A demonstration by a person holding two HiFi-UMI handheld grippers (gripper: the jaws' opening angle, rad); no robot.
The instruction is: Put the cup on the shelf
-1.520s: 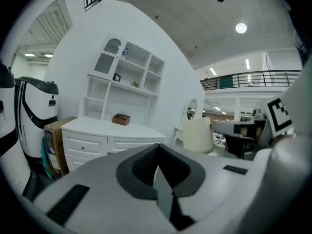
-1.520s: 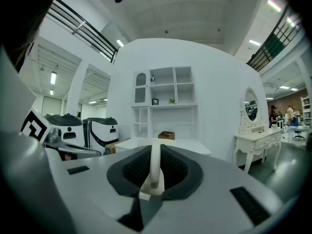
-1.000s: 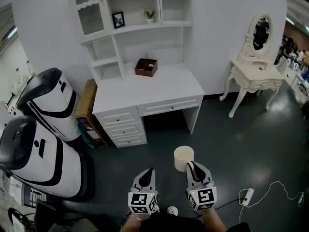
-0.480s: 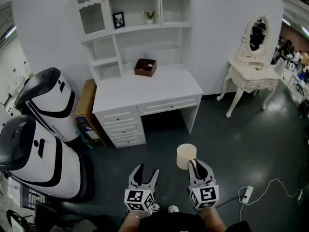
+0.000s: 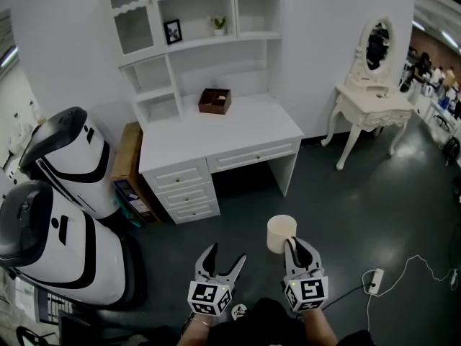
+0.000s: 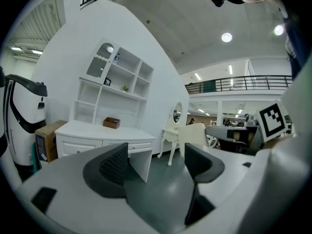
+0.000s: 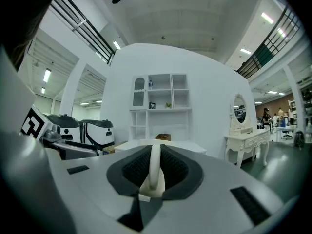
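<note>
A cream cup [image 5: 280, 232] hangs over the dark floor, short of the white desk [image 5: 216, 132]. My right gripper [image 5: 294, 245] is shut on its rim, which shows as a cream strip [image 7: 154, 167] pinched between the black pads. The left gripper [image 5: 225, 256] is beside it at the left, held apart from the cup. Its jaws have just been opening and stand wide, with nothing between them [image 6: 156, 155]. The white shelf unit [image 5: 194, 42] rises from the back of the desk, some way ahead of both grippers, and is seen as well from the left gripper [image 6: 117, 89] and the right one [image 7: 163, 99].
A brown box [image 5: 216, 100] sits on the desk under the shelves. Two large white-and-black machines [image 5: 65, 157] and a cardboard box [image 5: 128, 157] stand at the left. A white vanity table with a mirror [image 5: 367, 107] is at the right. A power strip with its cable [image 5: 373, 281] lies on the floor.
The left gripper's jaws have gone from shut to wide open. The right gripper and the cup have drifted slightly right and down in the head view.
</note>
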